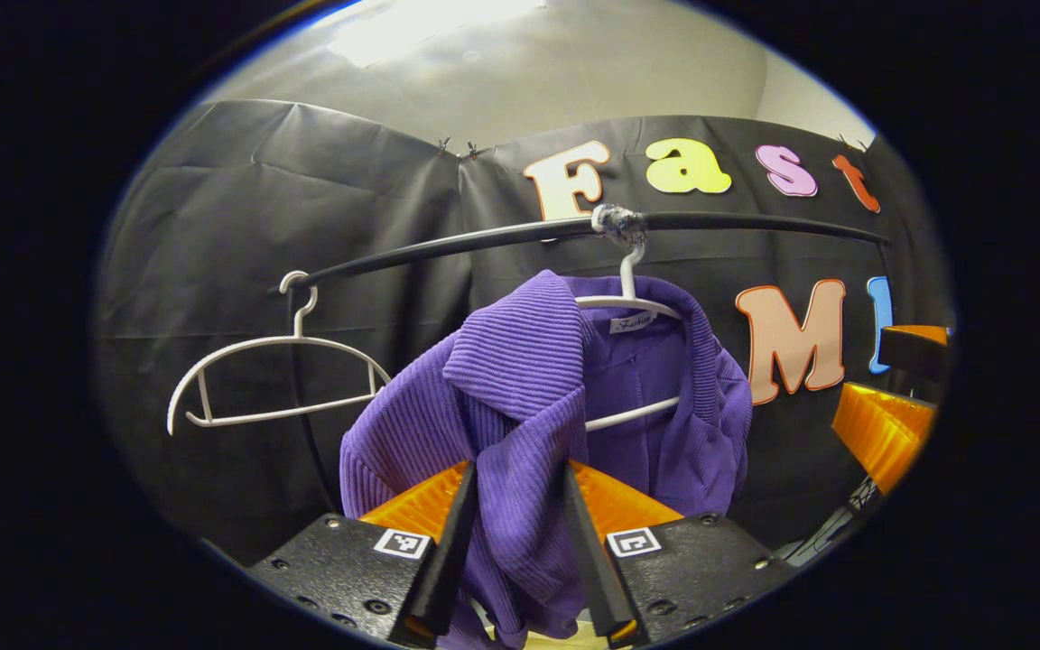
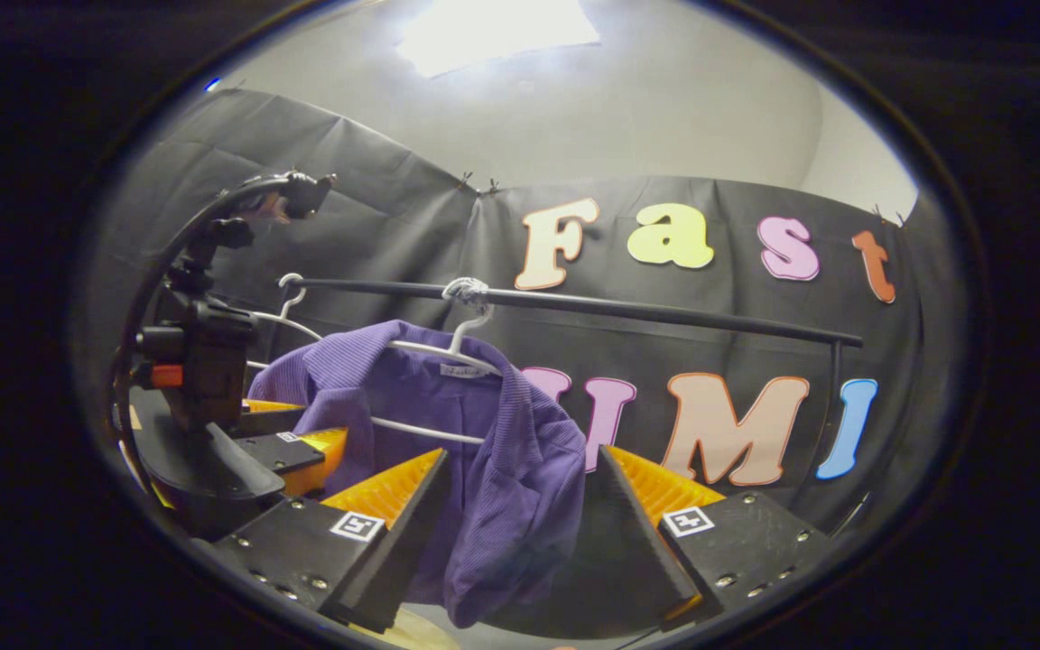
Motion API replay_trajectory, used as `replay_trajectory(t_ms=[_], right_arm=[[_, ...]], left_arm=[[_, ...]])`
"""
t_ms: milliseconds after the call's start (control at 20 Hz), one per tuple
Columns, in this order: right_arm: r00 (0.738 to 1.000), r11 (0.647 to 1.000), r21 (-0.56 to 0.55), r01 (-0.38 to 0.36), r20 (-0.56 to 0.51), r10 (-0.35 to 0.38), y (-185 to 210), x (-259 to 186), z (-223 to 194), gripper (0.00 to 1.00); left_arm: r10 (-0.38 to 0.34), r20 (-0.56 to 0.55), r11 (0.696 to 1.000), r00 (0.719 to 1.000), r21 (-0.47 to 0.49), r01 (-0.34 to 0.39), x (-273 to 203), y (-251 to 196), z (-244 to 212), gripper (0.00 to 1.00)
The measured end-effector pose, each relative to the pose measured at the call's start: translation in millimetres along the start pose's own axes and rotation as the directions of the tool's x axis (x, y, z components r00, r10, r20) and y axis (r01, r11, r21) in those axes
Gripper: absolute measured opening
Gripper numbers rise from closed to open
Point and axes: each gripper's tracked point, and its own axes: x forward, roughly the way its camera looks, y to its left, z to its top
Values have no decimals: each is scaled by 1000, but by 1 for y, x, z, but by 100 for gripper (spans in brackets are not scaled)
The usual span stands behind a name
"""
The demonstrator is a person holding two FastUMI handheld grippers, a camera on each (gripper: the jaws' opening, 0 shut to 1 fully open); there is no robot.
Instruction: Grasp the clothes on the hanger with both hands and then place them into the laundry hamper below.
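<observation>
A purple ribbed garment (image 1: pixel 520 361) hangs on a white hanger (image 1: pixel 630 305) from a black rail (image 1: pixel 484 239). In the left gripper view, my left gripper (image 1: pixel 520 469) is closed on a bunched fold of the garment's left shoulder, and cloth fills the narrow gap between its fingers. In the right gripper view, my right gripper (image 2: pixel 524 456) stands open around the garment's (image 2: pixel 412 388) hanging right side. The cloth lies against the left finger (image 2: pixel 394 533), with a dark gap before the other. The left gripper's body (image 2: pixel 204 361) shows at the left.
An empty white hanger (image 1: pixel 276 379) hangs near the rail's left end. The rail (image 2: pixel 628 311) runs right to a vertical post (image 2: pixel 836 397). The right gripper's orange finger (image 1: pixel 881 433) shows at the far right of the left gripper view. A pale surface (image 2: pixel 403 632) shows below the cloth.
</observation>
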Motion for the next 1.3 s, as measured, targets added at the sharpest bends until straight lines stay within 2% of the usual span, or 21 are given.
replay_trajectory(t_ms=[250,300,350,750,800,850,1150,1200,1300], right_arm=[[1000,1000,2,-20,-4,20,1,11,-3,94],[1000,1000,3,-24,-5,24,3,14,-4,94],[1000,1000,4,-28,-6,28,4,14,-5,94],[998,998,14,-55,-31,55,12,29,-23,94],[998,998,12,-60,-36,60,14,31,-26,94],[997,998,9,-66,-42,66,17,33,-29,94],[993,995,-16,-99,-62,98,32,53,-51,95],[993,995,-16,-103,-67,102,35,57,-55,95],[991,994,-14,-107,-77,105,39,66,-63,95]], left_arm=[[-20,-21,1000,1000,-14,20,5,-4,-4,19],[-24,-19,1000,1000,-5,24,4,-4,-3,7],[-27,-19,1000,999,7,27,2,-5,-2,5],[-88,11,996,996,-3,88,-15,-11,20,2],[-89,22,996,996,-8,89,-18,-9,26,5],[-90,35,996,995,-10,90,-22,-6,34,2],[-72,103,997,992,-13,74,-37,12,74,2],[-68,113,997,991,-14,70,-38,16,79,5],[-61,123,998,991,-19,64,-39,22,88,2]])
